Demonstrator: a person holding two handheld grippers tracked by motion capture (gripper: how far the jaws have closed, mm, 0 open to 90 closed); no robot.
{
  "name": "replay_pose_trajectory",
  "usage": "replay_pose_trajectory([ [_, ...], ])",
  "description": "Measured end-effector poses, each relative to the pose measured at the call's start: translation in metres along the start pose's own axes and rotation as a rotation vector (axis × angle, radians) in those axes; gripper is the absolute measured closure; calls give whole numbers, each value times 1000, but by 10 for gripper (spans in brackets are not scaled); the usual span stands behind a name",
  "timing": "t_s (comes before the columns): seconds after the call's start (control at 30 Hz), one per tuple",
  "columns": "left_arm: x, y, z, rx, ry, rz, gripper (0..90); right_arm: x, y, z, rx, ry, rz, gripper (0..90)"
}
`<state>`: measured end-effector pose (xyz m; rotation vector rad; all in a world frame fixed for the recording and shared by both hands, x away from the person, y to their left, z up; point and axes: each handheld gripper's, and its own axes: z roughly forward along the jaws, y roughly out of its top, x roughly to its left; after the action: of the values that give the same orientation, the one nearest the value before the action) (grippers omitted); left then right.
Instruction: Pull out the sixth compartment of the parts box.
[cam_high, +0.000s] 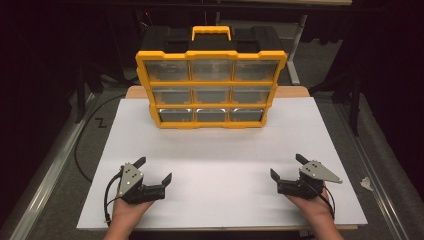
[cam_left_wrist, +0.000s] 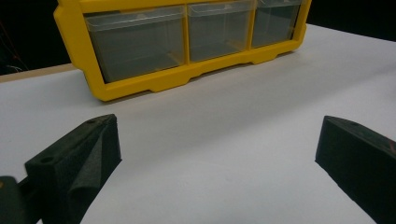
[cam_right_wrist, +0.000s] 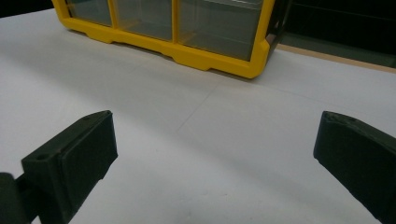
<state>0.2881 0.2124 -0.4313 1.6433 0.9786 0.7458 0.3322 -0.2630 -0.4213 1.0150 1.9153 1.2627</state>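
Resting wide-open, both grippers w/ bare board between.

Yellow-framed organizer case stands upright near the far edge of the white board, centered left to right, black body and yellow carry handle on top. Front face is a three-by-three grid of clear drawers, all pushed in; contents can't be made out. Bottom row of drawers looks grey and translucent up close. White board covers a wooden table, wood edge showing at the far side. Black cable curves on the grey floor left of the table. Small white scrap lies on the floor right of it.
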Motion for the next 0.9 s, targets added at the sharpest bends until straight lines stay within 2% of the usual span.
replay_pose_trajectory([
  [0.27,0,-1,2,0,-22,-4,6,5,4,10,-1,-14,-6,10],
  [0.63,1,-1,2,6,-5,-11,3,7,11,26,21,-35,-20,10],
  [0.9,1,-1,3,2,-9,-12,3,3,16,43,45,-57,-3,10],
])
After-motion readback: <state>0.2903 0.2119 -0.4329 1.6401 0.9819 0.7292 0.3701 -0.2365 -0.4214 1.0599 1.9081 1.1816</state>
